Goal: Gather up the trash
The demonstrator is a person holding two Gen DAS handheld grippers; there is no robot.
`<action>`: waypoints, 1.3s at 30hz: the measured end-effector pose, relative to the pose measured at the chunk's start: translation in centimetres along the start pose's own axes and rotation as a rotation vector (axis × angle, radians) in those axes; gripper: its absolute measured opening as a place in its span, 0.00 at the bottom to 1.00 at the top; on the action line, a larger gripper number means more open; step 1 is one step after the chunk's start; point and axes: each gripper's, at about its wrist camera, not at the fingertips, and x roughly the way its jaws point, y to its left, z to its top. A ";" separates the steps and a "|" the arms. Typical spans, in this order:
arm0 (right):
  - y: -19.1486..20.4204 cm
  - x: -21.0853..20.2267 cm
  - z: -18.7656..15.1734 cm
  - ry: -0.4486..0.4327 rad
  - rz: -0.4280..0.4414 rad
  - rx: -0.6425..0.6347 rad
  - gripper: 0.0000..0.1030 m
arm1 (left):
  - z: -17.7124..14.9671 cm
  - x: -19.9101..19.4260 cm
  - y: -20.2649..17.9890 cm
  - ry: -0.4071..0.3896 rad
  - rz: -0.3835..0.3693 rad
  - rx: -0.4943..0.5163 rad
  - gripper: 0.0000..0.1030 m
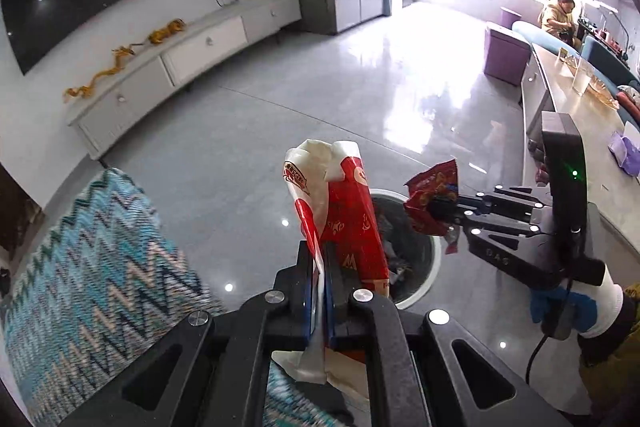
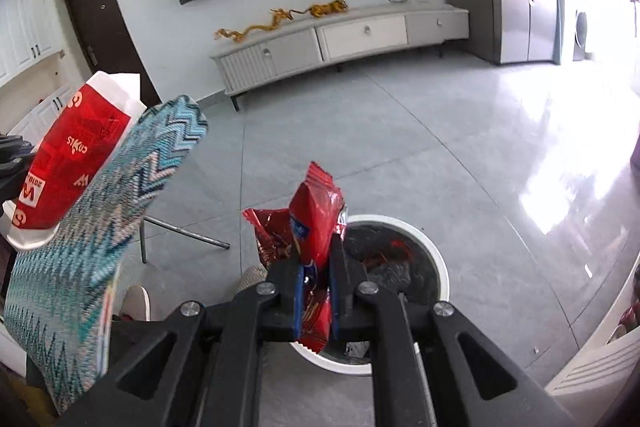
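- Left wrist view: the left gripper [image 1: 320, 259] is pinching a red-and-white bag [image 1: 340, 211], carrying it just beside the bin [image 1: 420, 291] for disposal.
- The right gripper [image 2: 316, 267] is pinching a red wrapper [image 2: 316, 223], holding it over the bin's rim for dropping.

The left gripper [image 1: 320, 267] is pointing steeply down, its fingers [image 1: 306, 279] clamping a wrapper [image 1: 344, 211]. The right gripper [image 2: 316, 275] is also tilting down, its fingers [image 2: 294, 287] pinching a packet [image 2: 316, 219]. In the left view, the right gripper is reaching in from the right side, and a gloved hand [image 1: 568, 307] is gripping its handle.
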 end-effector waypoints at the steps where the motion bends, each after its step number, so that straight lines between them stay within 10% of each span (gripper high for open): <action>1: -0.7 0.9 -0.2 0.015 0.000 0.018 0.10 | 0.4 1.8 -0.5 0.025 -0.020 -0.004 0.06; 8: -4.1 7.0 -1.9 0.120 -0.007 0.102 0.13 | 1.5 11.6 -1.5 0.164 -0.144 -0.110 0.11; 12: -5.0 9.5 -2.8 0.159 -0.060 0.121 0.37 | 1.4 14.1 -1.1 0.180 -0.165 -0.169 0.41; 18: -5.1 9.1 -2.9 0.159 -0.123 0.113 0.50 | 0.7 13.4 -0.1 0.158 -0.146 -0.202 0.51; 28: 4.3 2.5 2.8 -0.023 -0.101 -0.018 0.55 | -0.8 1.8 6.7 -0.080 0.131 -0.293 0.51; 39: 23.8 -4.3 6.8 -0.230 0.053 -0.299 0.82 | -11.2 -14.8 18.0 -0.323 0.531 -0.543 0.74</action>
